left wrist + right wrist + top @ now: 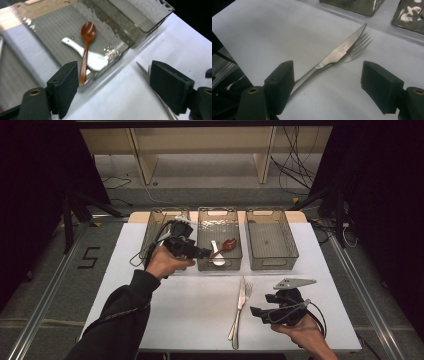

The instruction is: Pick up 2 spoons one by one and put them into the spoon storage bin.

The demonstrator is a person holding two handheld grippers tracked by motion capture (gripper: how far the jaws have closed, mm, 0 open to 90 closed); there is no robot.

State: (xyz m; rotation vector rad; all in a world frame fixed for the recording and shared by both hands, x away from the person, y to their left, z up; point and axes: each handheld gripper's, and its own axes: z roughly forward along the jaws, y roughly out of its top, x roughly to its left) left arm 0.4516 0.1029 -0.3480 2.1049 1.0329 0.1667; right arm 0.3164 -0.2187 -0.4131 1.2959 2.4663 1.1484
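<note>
The one piece of writing that can be read is a pale figure "5" point(88, 257) marked on the dark floor to the left of the table point(165, 320); the bins and cutlery carry no legible label or brand. The left gripper point(204, 253) is held out over the near edge of the bins, its forearm in a dark sleeve point(120, 312) reaching diagonally up from the bottom left, the hand wrapped around the body and the jaws pointing toward the middle bin point(219, 266). Its jaws stand wide apart with nothing between the pads. In that middle bin lie a brown wooden spoon point(86, 47) and a white ceramic spoon point(88, 56), the wooden one crossing over the white one, its bowl toward the far side. The left bin point(155, 217) and the right bin point(272, 240) flank it. The right gripper point(256, 312) rests low near the table's near right corner, the hand cupped under it from below, a grey three-cornered plate point(294, 282) on top, its jaws likewise spread and empty, pointing left toward a knife point(337, 52) and a fork point(358, 46) that lie touching, side by side, on the white tabletop, just beside the gripper and well apart from the bins.
</note>
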